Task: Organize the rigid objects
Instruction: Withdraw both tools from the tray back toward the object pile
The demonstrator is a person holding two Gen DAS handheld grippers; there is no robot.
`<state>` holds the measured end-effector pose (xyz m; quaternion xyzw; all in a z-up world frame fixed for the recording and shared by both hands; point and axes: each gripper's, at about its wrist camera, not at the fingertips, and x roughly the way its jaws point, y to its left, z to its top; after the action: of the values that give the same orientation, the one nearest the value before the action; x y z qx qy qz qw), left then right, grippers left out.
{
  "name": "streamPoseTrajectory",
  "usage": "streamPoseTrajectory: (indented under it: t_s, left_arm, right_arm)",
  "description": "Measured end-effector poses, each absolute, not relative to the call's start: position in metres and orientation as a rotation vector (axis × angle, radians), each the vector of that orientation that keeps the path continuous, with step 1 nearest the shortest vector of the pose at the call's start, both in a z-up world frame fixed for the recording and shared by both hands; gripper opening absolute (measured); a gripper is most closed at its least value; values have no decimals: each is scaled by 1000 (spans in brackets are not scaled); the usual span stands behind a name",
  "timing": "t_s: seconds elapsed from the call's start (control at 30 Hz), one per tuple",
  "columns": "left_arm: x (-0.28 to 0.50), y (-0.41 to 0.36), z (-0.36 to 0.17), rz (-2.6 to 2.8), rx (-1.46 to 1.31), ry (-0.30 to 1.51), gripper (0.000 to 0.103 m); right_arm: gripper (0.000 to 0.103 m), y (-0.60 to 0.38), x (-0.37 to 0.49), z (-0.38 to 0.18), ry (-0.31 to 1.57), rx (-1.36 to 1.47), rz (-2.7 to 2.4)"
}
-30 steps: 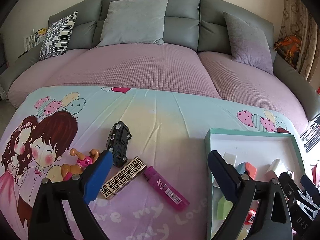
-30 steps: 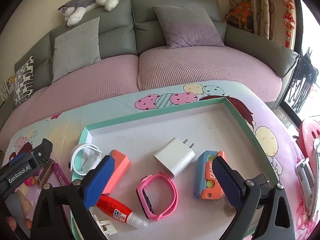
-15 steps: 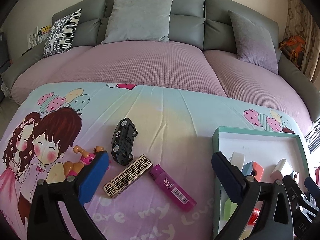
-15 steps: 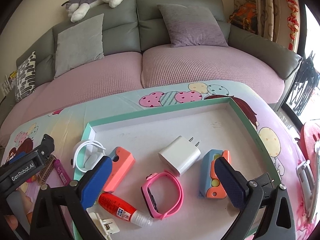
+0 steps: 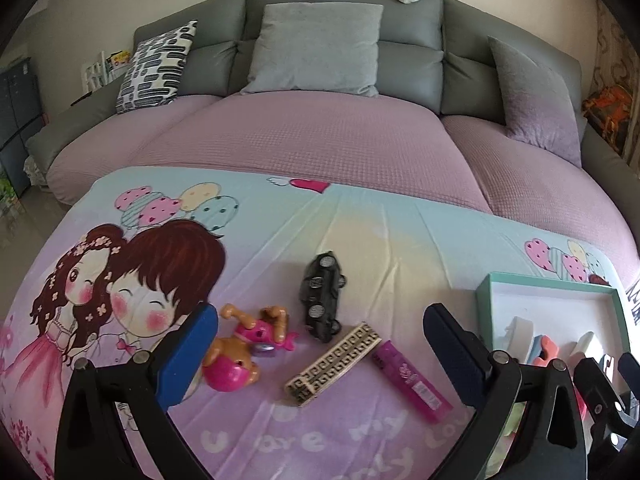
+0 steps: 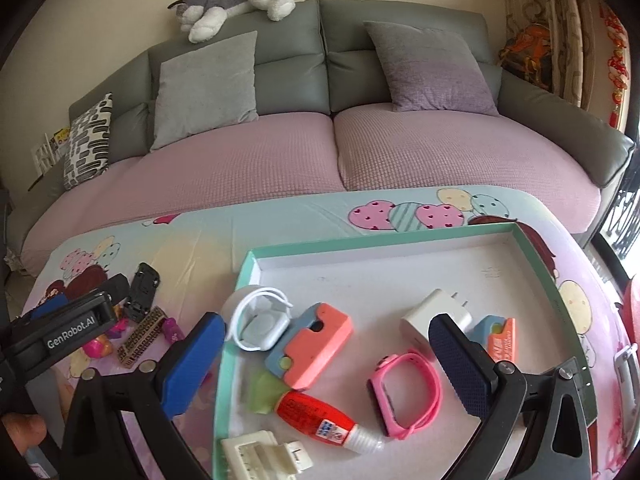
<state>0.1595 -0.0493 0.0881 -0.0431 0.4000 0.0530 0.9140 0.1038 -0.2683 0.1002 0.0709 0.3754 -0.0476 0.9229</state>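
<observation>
My left gripper (image 5: pixel 320 354) is open and empty above the cartoon cloth. Between and ahead of its fingers lie a pink and orange toy dog (image 5: pixel 244 346), a black toy car (image 5: pixel 322 296), a patterned bar (image 5: pixel 334 362) and a magenta tube (image 5: pixel 412 382). My right gripper (image 6: pixel 326 364) is open and empty over the teal-rimmed tray (image 6: pixel 400 236). In the tray lie a white cable case (image 6: pixel 260 322), an orange and blue holder (image 6: pixel 312 342), a white charger (image 6: pixel 428 312), a pink watch (image 6: pixel 406 390), a red glue bottle (image 6: pixel 320 418) and a white clip (image 6: pixel 264 456).
The grey sofa with its pink cover (image 5: pixel 320 140) runs behind the table, with cushions (image 5: pixel 316 48) and a plush dog (image 6: pixel 232 0) on the backrest. The tray's left wall (image 5: pixel 486 312) stands right of the loose items. The left gripper's body (image 6: pixel 60 330) shows at the right wrist view's left edge.
My left gripper has drawn back and shifted left, so the toy dog now shows in full between its fingers. My right gripper has shifted left over the tray. Both stayed open.
</observation>
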Motion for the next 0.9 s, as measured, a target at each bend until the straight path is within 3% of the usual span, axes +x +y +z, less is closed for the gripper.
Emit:
streamPoseTrajectory:
  t_s: [0.37, 0.9]
  left_arm:
    - [136, 47, 94, 293, -282, 786, 102]
    - [123, 96, 84, 365, -324, 770, 102]
  right_arm:
    - [103, -212, 111, 93, 785, 117, 54]
    - [103, -151, 118, 75, 796, 51, 160]
